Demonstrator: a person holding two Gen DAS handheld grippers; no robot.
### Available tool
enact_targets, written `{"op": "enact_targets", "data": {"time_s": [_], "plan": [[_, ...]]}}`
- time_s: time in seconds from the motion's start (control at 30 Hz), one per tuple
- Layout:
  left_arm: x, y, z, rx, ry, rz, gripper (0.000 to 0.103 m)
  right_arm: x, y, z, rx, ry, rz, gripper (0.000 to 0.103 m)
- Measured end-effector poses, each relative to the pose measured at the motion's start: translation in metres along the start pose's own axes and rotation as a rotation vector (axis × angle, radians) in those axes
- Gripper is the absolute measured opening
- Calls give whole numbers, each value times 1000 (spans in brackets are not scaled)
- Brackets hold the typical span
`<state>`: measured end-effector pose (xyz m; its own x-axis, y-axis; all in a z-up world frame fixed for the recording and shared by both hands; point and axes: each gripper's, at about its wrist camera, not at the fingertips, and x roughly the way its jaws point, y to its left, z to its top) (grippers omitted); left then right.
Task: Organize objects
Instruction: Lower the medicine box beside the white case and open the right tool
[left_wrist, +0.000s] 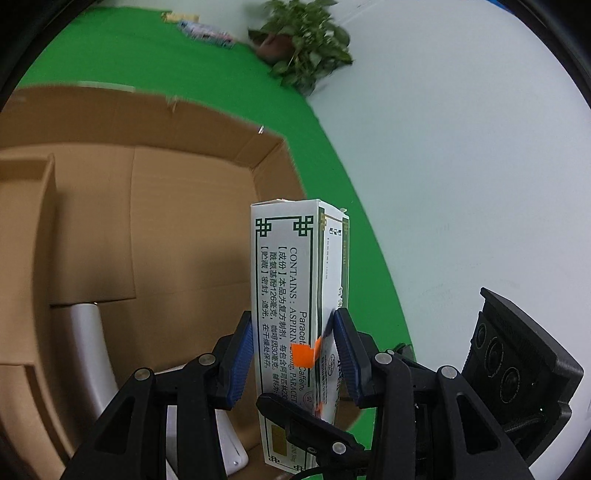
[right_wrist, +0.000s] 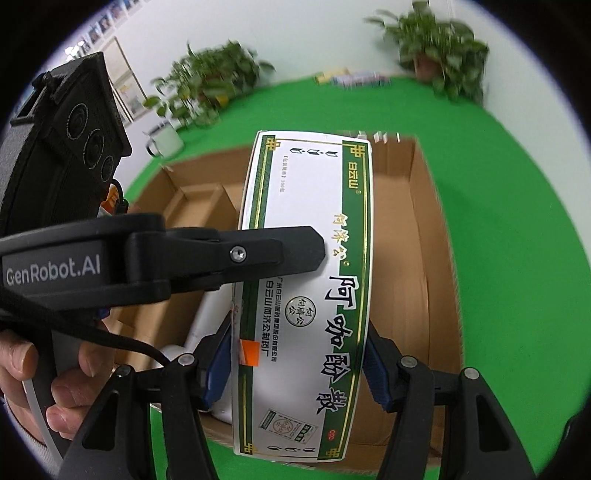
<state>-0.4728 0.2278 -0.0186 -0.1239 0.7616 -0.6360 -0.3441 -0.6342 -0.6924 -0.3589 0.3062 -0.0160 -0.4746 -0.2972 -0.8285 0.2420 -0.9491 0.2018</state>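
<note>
A white medicine box (left_wrist: 286, 295) with green borders and an orange tag is held above an open cardboard box (left_wrist: 155, 229). My left gripper (left_wrist: 293, 354) is shut on its narrow sides, blue pads pressing both faces. In the right wrist view the same medicine box (right_wrist: 306, 295) shows its broad printed face, and my right gripper (right_wrist: 295, 365) is shut on its long edges. The left gripper's black finger (right_wrist: 258, 251) crosses the face from the left. The cardboard box (right_wrist: 417, 258) lies below.
A white bottle (left_wrist: 92, 354) lies inside the cardboard box, also seen in the right wrist view (right_wrist: 207, 325). Cardboard dividers (right_wrist: 199, 199) stand at its far left. Potted plants (right_wrist: 207, 85) and a white mug (right_wrist: 164, 142) stand at the green table's back. Small packets (left_wrist: 207, 31) lie far back.
</note>
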Motion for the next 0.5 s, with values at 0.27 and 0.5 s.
{"op": "enact_targets", "data": {"time_s": [0.27, 0.5], "plan": [[40, 35, -1, -76, 64, 7, 41, 36, -19, -14, 53, 93, 1, 60], [37, 42, 0, -91, 36, 80, 47, 47, -19, -20, 46, 135, -38, 60]]}}
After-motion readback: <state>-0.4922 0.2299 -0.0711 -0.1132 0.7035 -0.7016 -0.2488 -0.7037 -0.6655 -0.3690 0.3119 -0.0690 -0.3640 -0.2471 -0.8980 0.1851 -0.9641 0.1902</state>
